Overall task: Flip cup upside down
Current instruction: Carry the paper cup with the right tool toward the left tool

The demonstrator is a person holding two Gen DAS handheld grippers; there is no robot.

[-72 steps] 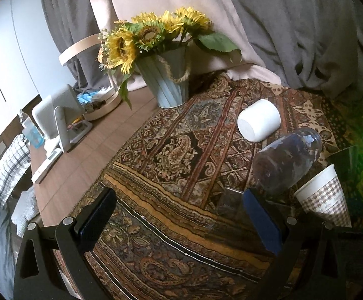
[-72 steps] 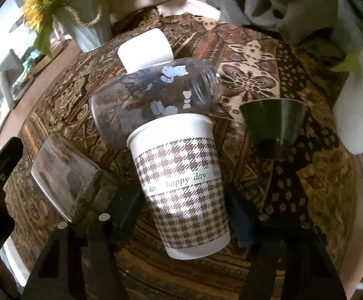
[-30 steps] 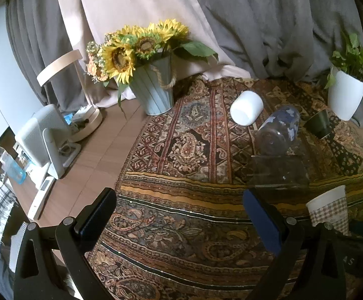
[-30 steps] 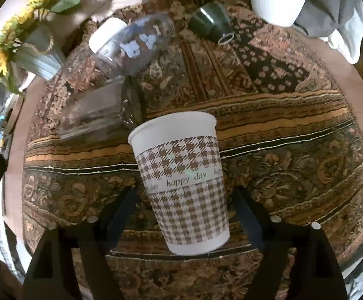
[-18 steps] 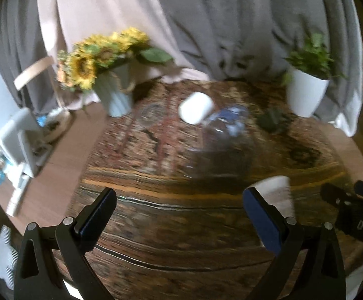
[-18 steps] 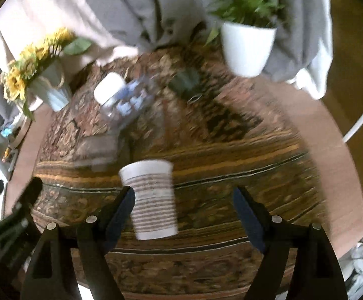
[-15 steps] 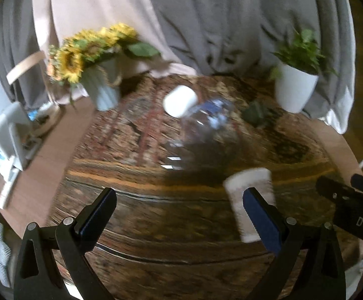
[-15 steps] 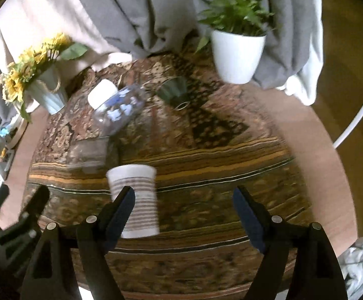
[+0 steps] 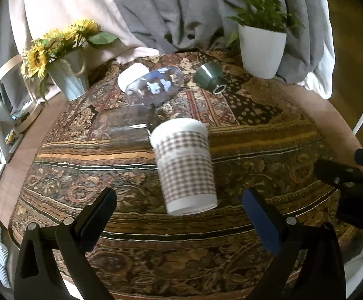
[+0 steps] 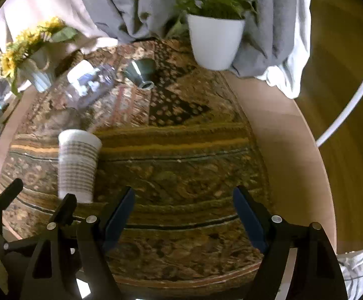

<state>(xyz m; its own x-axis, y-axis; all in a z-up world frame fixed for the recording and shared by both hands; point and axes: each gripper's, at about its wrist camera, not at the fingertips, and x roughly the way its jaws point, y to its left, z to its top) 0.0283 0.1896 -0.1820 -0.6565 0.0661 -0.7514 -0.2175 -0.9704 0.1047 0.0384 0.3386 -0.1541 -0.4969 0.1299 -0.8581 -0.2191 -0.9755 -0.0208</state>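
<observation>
The checked paper cup [image 9: 185,166] stands upright on the patterned cloth [image 9: 256,135], rim up, toward the near edge of the table; in the left wrist view it is between the two fingers but touches neither; the left gripper [image 9: 180,210] has its jaws wide apart and holds nothing. The right gripper [image 10: 182,208] is also wide open and empty; the cup [image 10: 77,166] is at its 10 o'clock. A clear bottle [image 9: 154,86] lies on its side at 12 o'clock from the cup.
</observation>
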